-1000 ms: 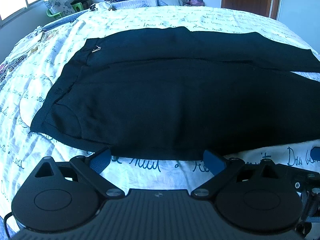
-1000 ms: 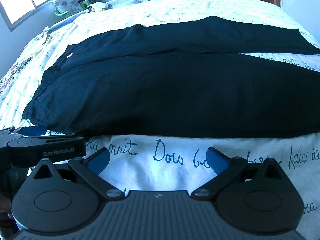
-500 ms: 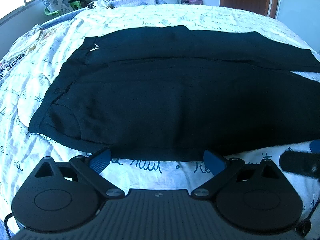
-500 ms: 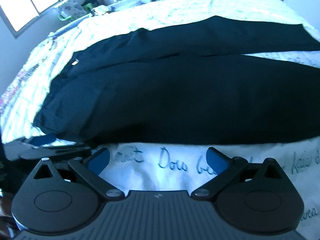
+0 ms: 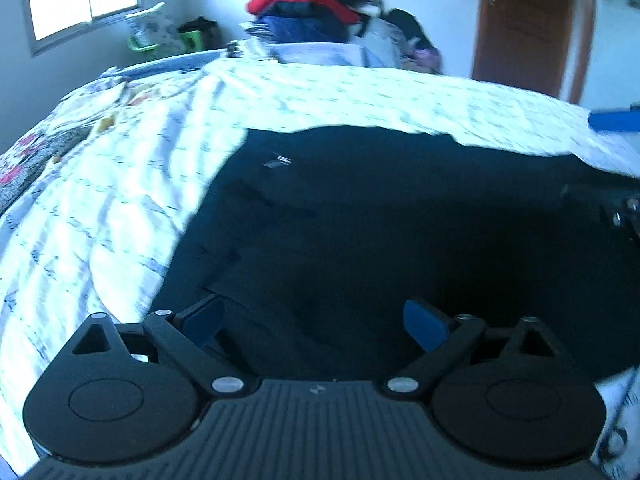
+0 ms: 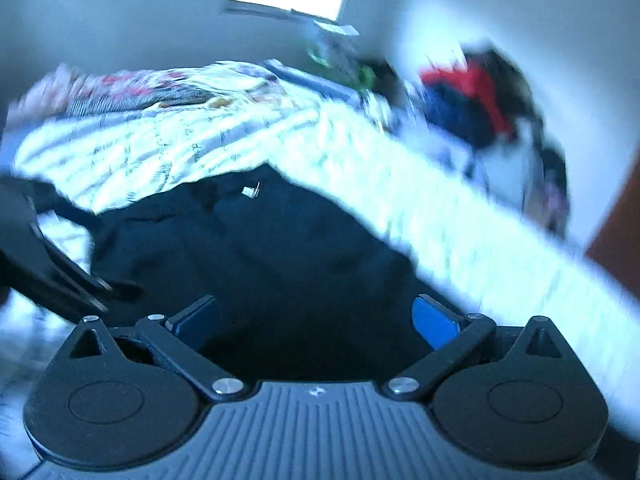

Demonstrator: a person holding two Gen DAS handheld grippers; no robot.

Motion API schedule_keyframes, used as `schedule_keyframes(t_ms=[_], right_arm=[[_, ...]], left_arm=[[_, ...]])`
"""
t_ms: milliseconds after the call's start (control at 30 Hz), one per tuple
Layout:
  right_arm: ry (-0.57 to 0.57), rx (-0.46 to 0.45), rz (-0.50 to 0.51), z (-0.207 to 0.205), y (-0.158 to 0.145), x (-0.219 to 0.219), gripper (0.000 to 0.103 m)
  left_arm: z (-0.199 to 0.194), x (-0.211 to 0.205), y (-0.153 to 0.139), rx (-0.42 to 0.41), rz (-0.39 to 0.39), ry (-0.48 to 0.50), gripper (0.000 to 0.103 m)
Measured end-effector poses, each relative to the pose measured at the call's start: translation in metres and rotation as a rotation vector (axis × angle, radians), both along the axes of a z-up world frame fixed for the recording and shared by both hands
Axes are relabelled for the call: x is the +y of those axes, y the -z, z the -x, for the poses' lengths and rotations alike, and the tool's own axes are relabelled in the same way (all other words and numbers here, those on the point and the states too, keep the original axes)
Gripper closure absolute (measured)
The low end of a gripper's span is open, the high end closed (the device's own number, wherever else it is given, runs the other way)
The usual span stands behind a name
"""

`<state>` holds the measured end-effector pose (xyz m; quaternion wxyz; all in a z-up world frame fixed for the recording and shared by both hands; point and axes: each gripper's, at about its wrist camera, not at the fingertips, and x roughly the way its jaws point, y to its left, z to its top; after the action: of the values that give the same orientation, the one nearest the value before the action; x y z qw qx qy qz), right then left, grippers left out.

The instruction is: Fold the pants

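Both your left gripper point(image 5: 316, 322) and right gripper point(image 6: 316, 320) have their jaws spread wide, empty, with the black pants point(image 5: 380, 232) flat on the bed point(image 5: 120, 200) directly ahead between each pair. Close here and you risk pinching mid-panel cloth, or the bedcover beneath, so the fold would bunch.

A pair of black, soft-fabric pants point(image 5: 380, 220) is seen spread flat across a bed, its dark cloth filling the lower middle of both wrist views. A small pale tag point(image 5: 278, 161) is shown near the waist end, which is turned toward the window side. The far edge is outlined against white bedding; finer detail is lost to motion blur.
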<state>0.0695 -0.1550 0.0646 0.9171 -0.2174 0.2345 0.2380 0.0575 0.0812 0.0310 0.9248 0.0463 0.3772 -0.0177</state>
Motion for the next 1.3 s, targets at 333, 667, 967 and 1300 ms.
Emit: schedule_keyframes(t_ms=[333, 667, 967, 1300], right_arm=[[-0.090, 0.185, -0.036, -0.173, 0.043, 0.019, 0.004], [-0.173, 0.400, -0.200, -0.272, 0.078, 0.022, 0.026], [-0.249, 0.429, -0.201, -0.282, 0.080, 0.032, 0.088], [-0.335, -0.071, 0.203, -0.150, 0.074, 0.069, 0.095]], left_arm=[[-0.075, 0.020, -0.011, 0.026, 0.014, -0.062, 0.006], [-0.155, 0.015, -0.011, 0.046, -0.032, -0.102, 0.004], [-0.219, 0.017, -0.001, 0.158, 0.088, -0.156, 0.005], [-0.258, 0.043, 0.001, 0.228, 0.544, -0.228, 0.005]])
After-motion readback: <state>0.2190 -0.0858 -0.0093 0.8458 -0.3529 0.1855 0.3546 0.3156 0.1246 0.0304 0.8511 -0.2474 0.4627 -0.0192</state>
